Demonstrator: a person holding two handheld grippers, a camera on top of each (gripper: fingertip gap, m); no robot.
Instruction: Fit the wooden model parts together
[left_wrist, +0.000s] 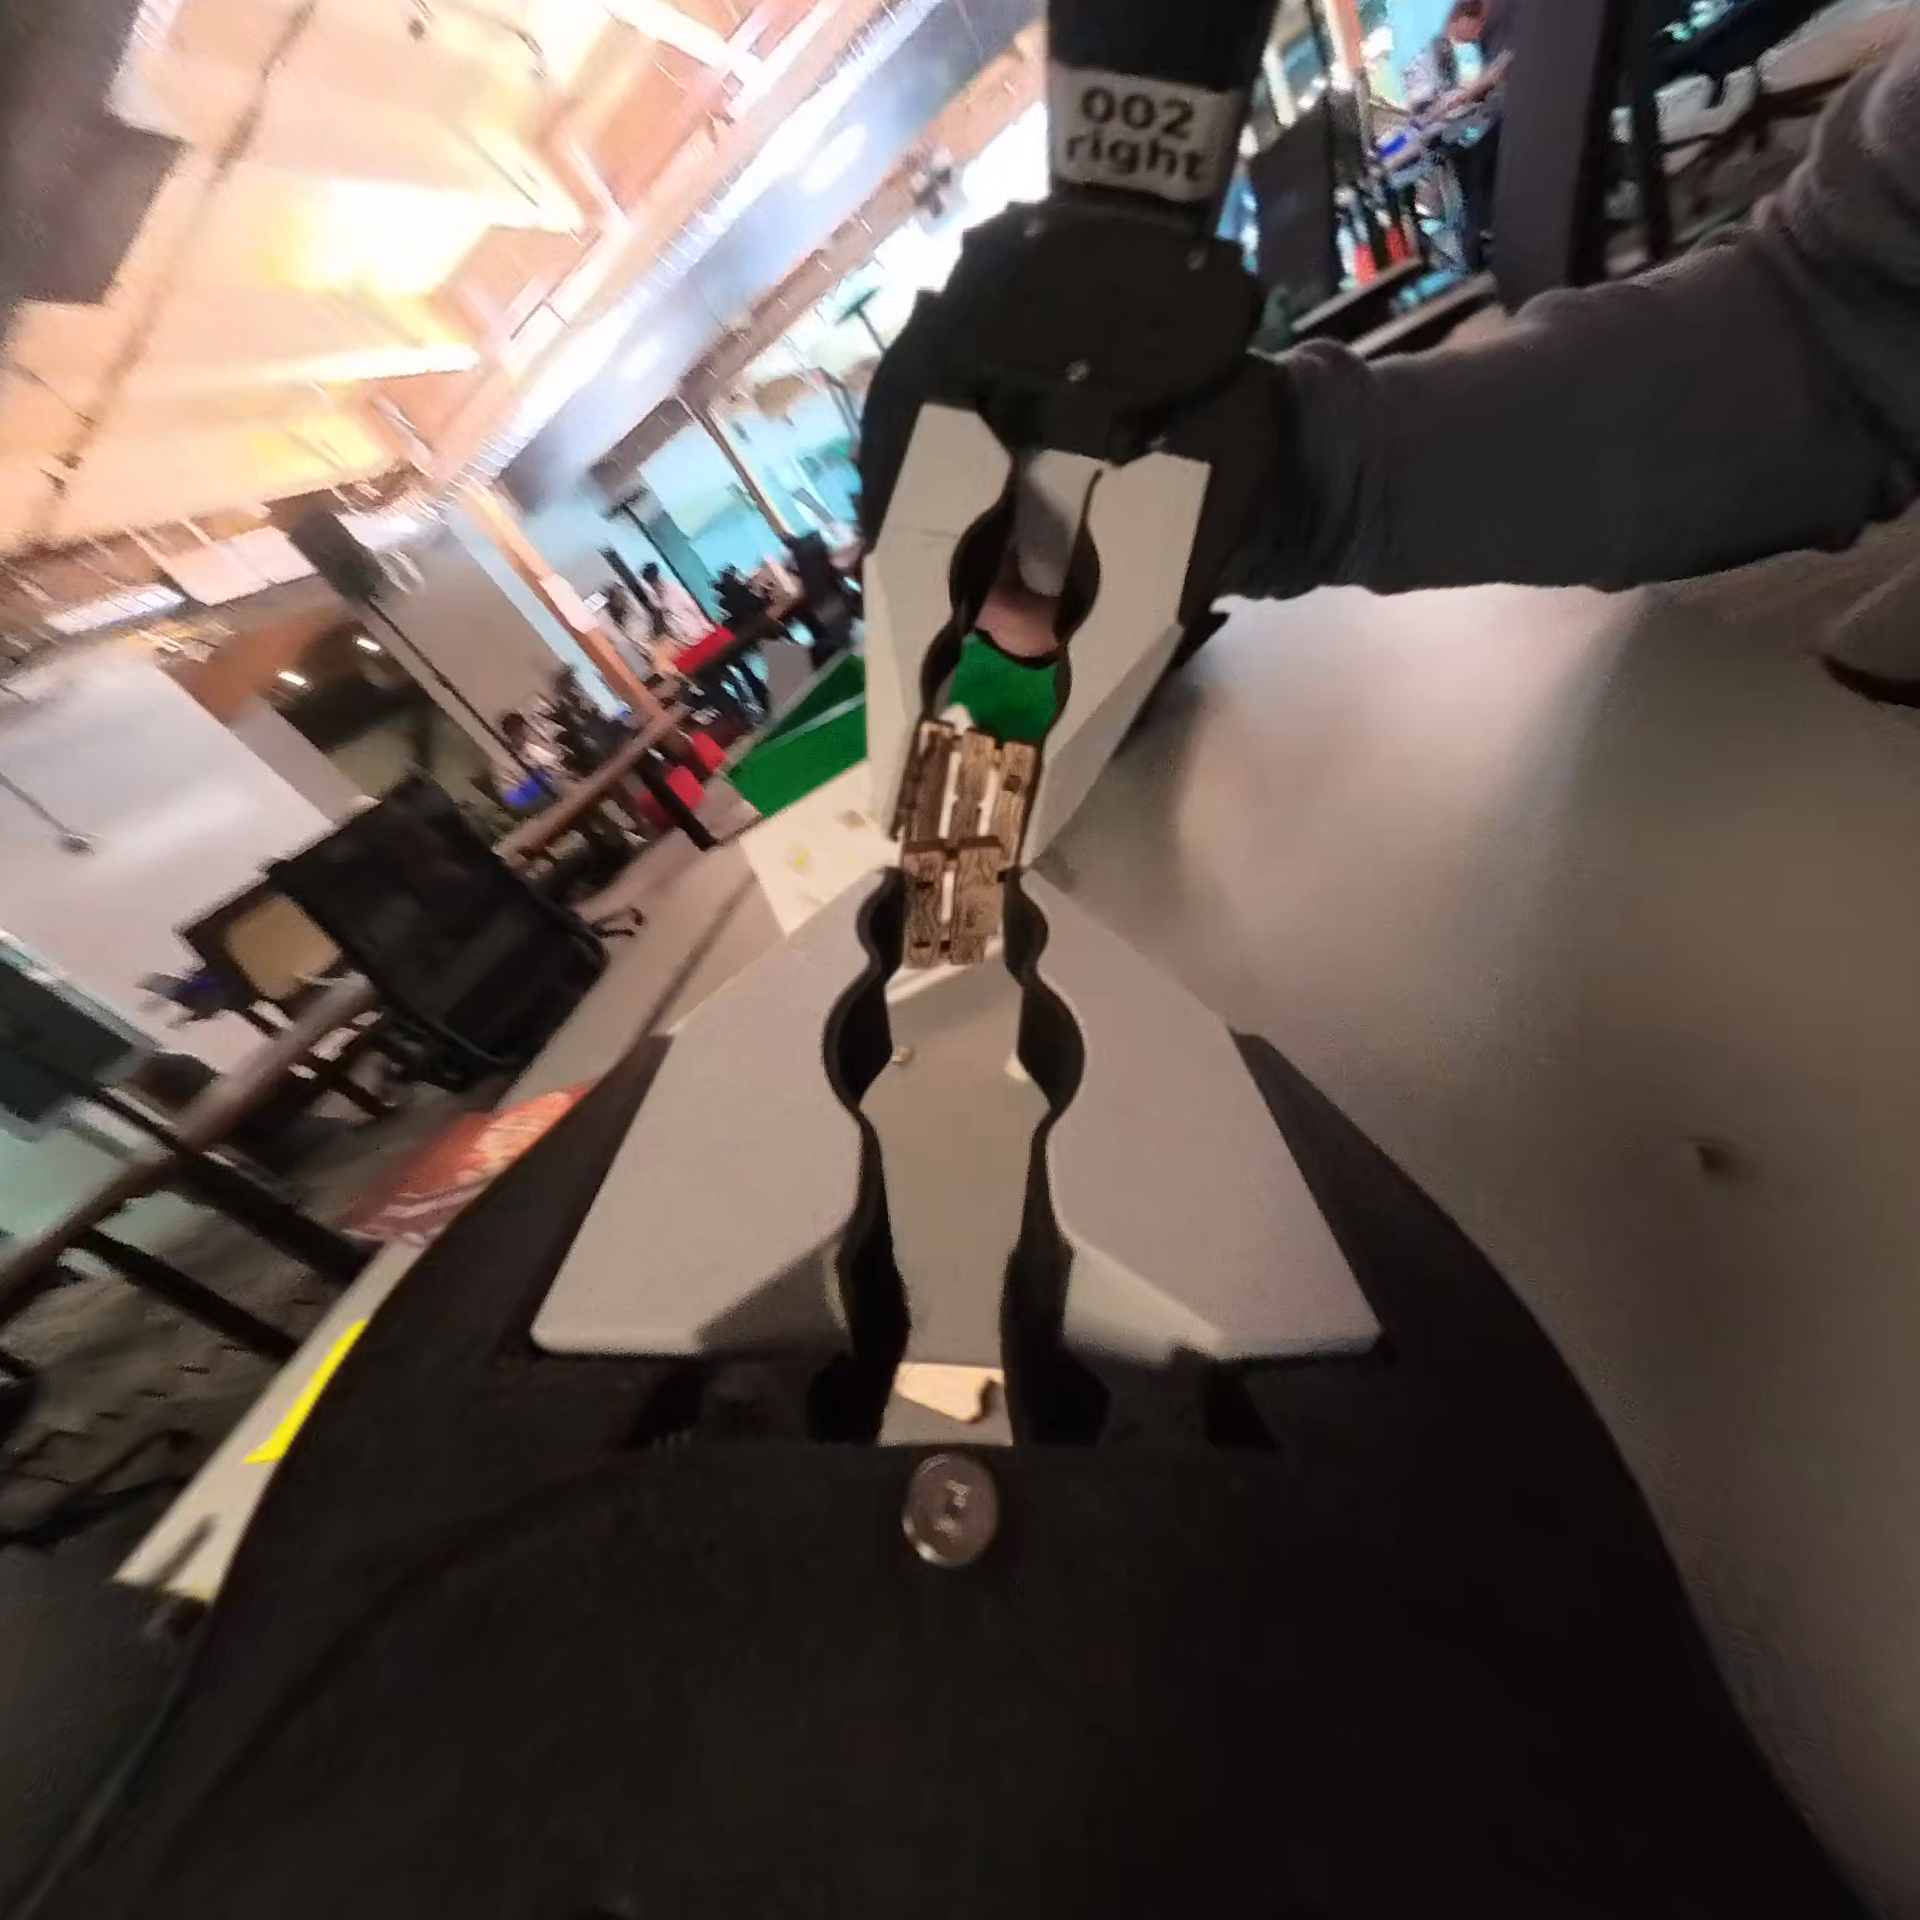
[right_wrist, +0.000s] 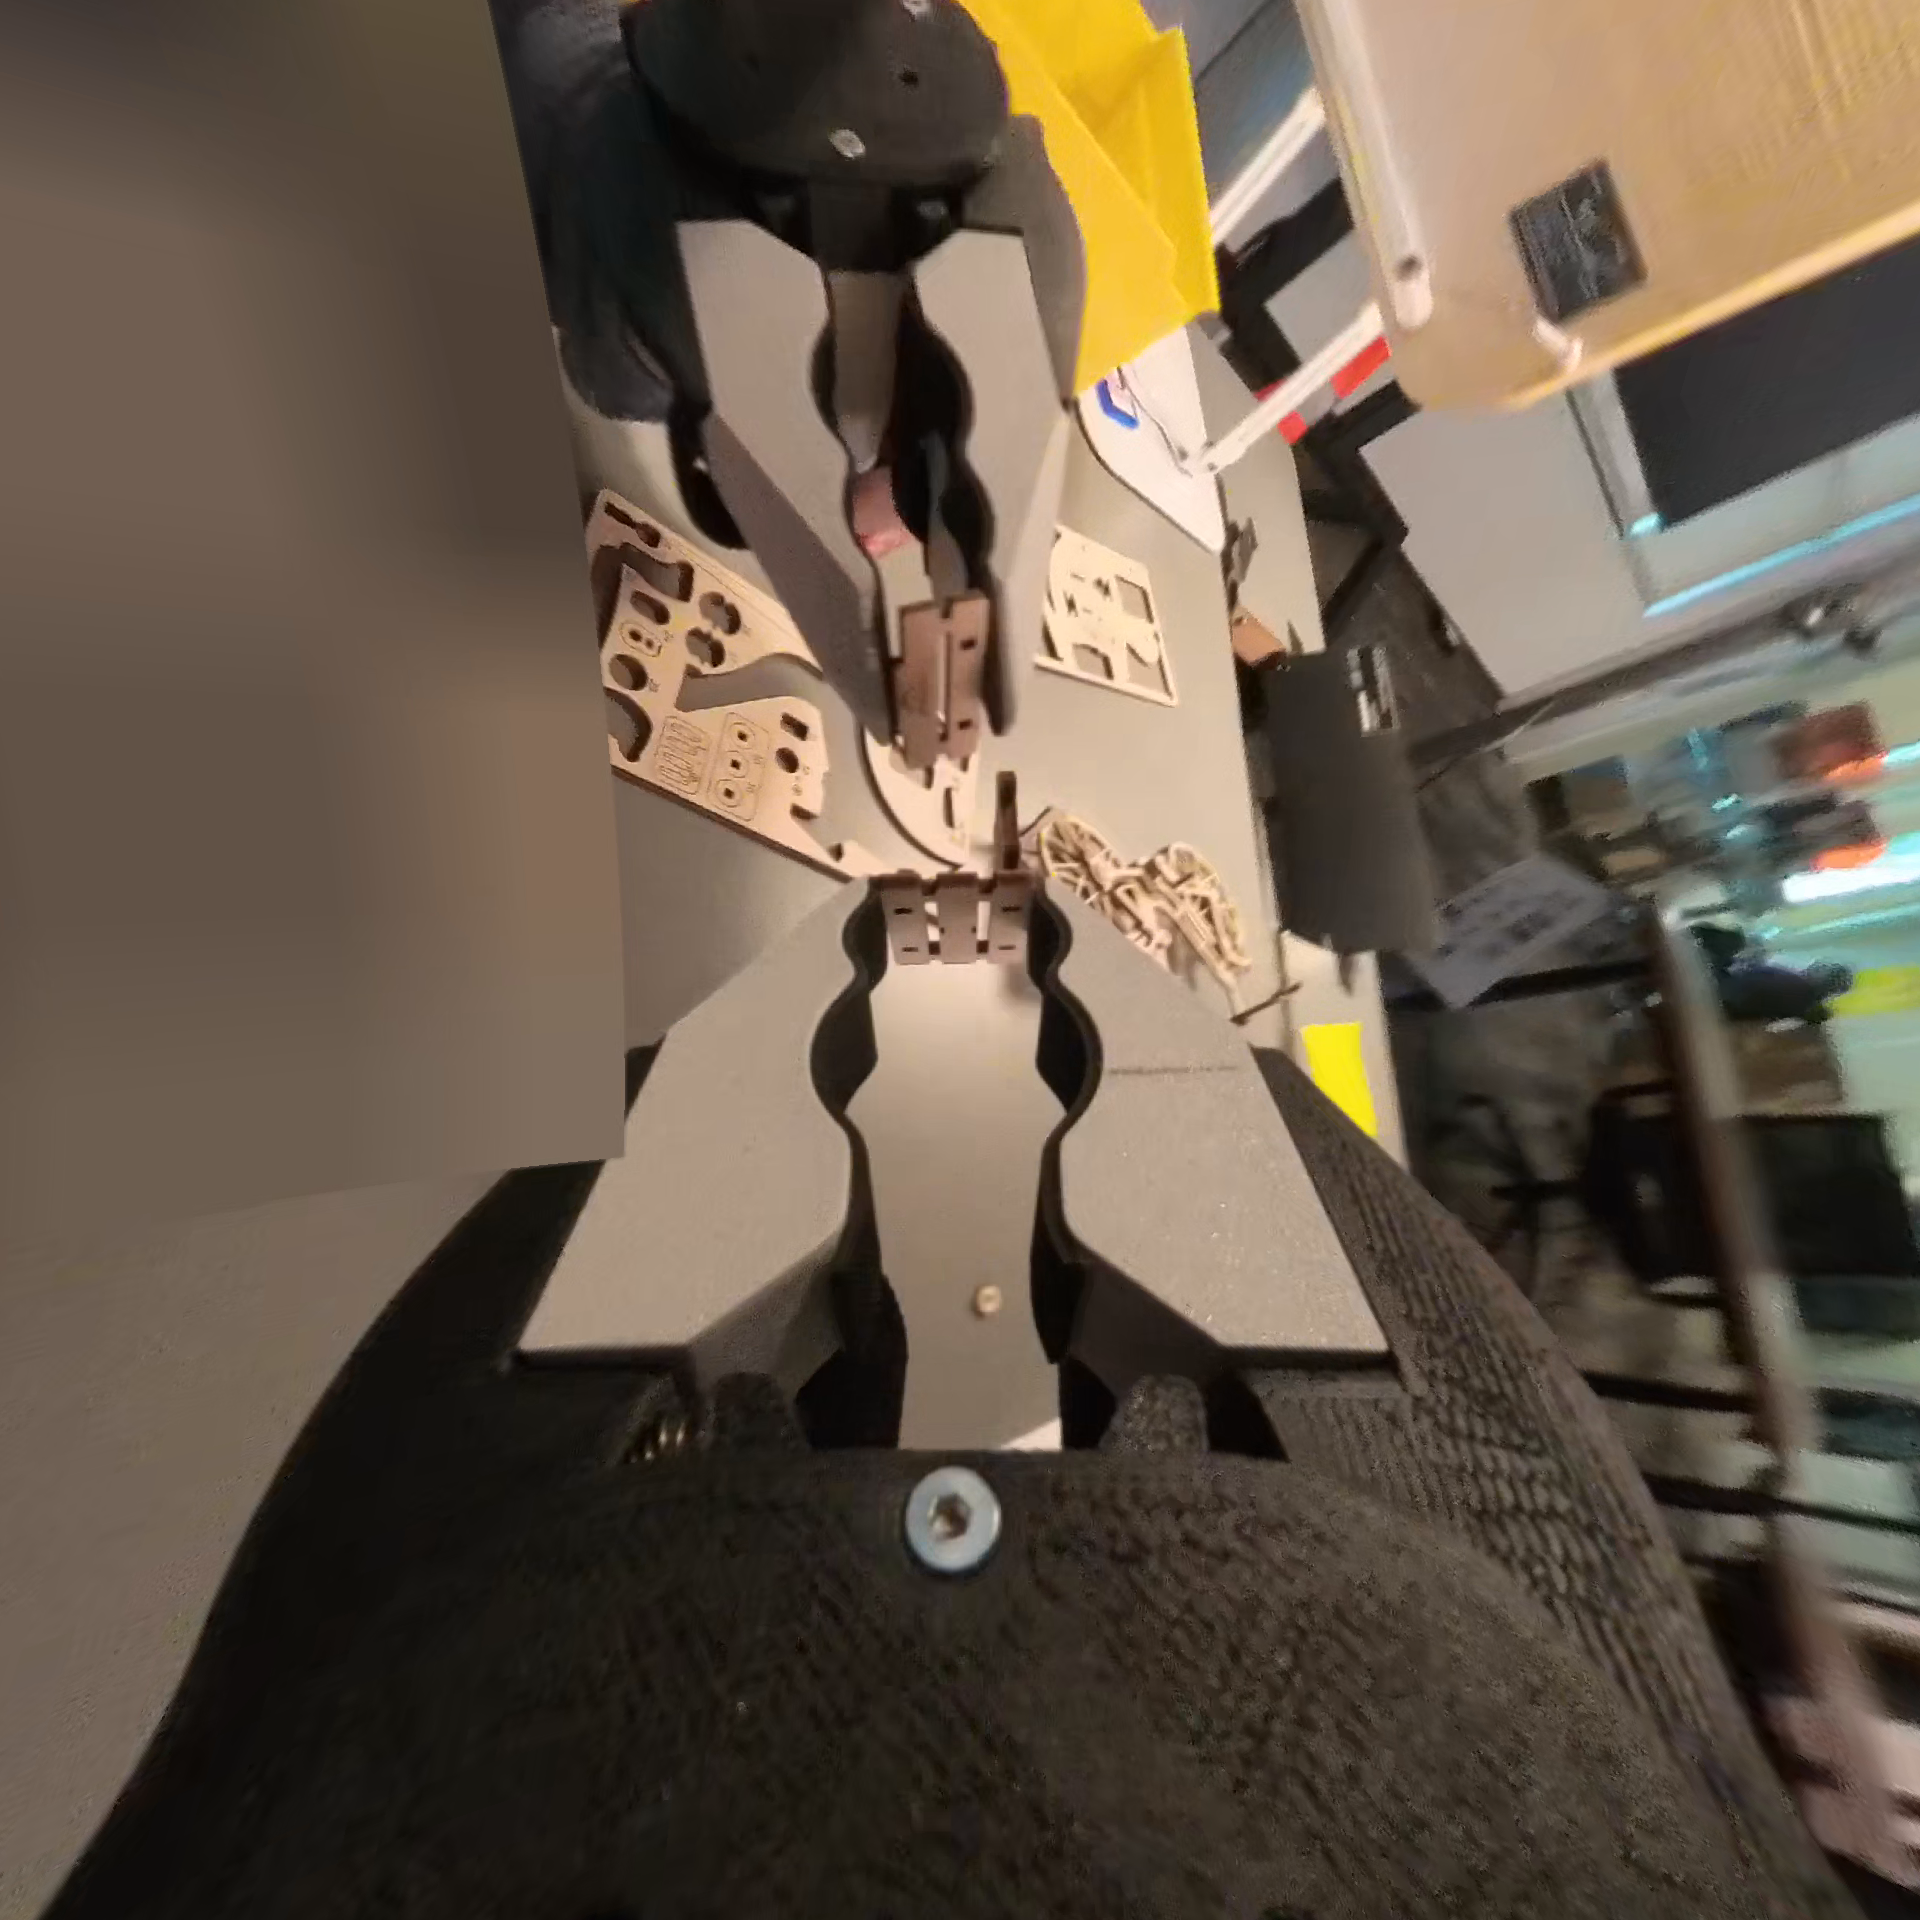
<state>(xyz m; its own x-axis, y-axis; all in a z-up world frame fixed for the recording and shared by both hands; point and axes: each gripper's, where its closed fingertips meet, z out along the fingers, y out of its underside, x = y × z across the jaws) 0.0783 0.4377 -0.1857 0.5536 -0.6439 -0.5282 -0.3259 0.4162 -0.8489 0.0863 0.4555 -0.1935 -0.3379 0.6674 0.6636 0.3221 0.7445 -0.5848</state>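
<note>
Pinching one slotted part (left_wrist: 948, 914) in the left fingers (left_wrist: 868, 935) and another (right_wrist: 954, 909) in the right fingers (right_wrist: 1049, 925), square the slots, then press gently.

Directly ahead of the right hand-held gripper (right_wrist: 954, 914), the left hand-held gripper (right_wrist: 940, 717) blocks the way, close tip to tip. Beyond on the grey worktop (right_wrist: 1164, 790) lie pale cut-out wooden sheets (right_wrist: 707, 686) and a heap of pale wooden offcuts (right_wrist: 1143, 894).

Bright overhead glare upper left, left wrist view; backgrounds motion-blurred, edges fisheye-warped.
</note>
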